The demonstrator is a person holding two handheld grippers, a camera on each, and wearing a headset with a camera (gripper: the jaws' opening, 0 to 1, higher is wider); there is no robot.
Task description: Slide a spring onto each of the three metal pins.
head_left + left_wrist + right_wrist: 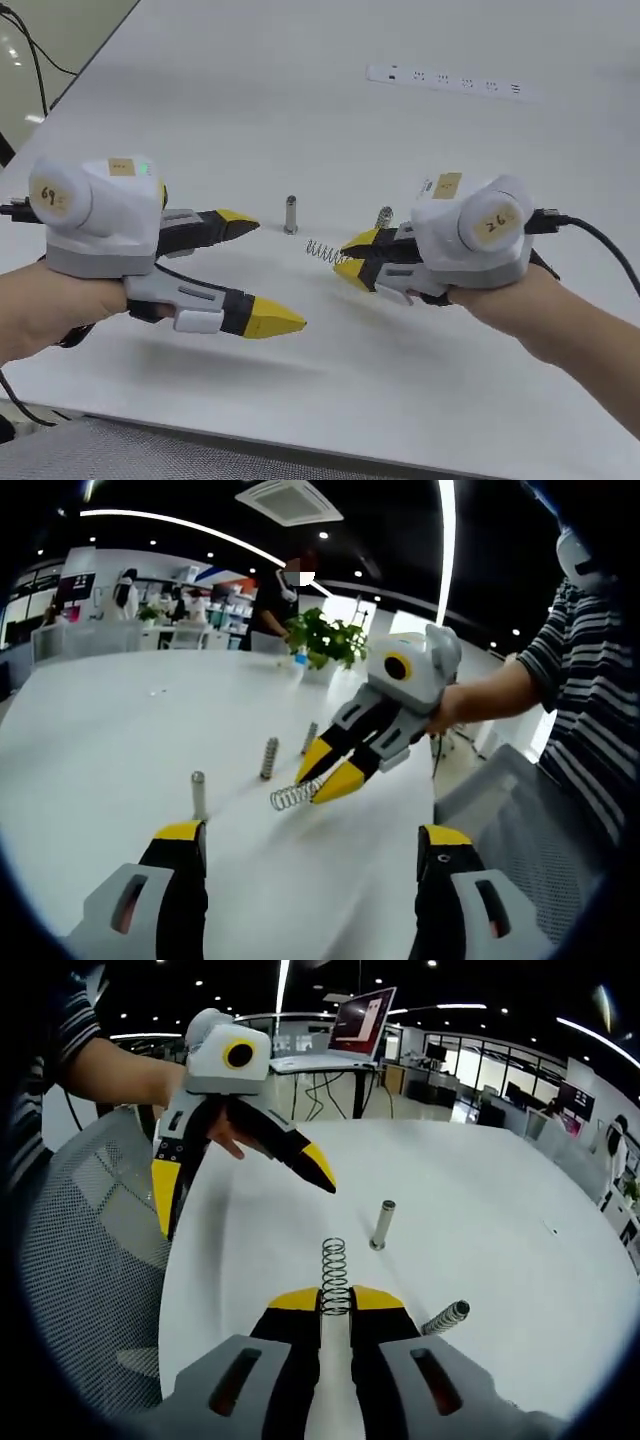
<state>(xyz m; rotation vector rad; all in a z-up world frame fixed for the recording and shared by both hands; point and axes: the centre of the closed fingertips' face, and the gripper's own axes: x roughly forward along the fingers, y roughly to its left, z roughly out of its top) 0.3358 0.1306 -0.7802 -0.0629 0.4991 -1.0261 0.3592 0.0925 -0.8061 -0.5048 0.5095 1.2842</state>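
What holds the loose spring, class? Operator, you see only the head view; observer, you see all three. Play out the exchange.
Observer: The right gripper view shows the right claw shut on one end of the silver coiled wire spring, with the free end pointing forward.
Operator: How many pins carry springs?
Observer: Two. The left gripper view shows a near spring-covered metal pin and a farther spring-covered pin, both beyond the bare silver metal pin.

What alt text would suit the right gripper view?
The right gripper grips one end of a spring that points toward a bare upright pin on the white table. A spring-covered pin sits at lower right; the open left gripper hovers at upper left.
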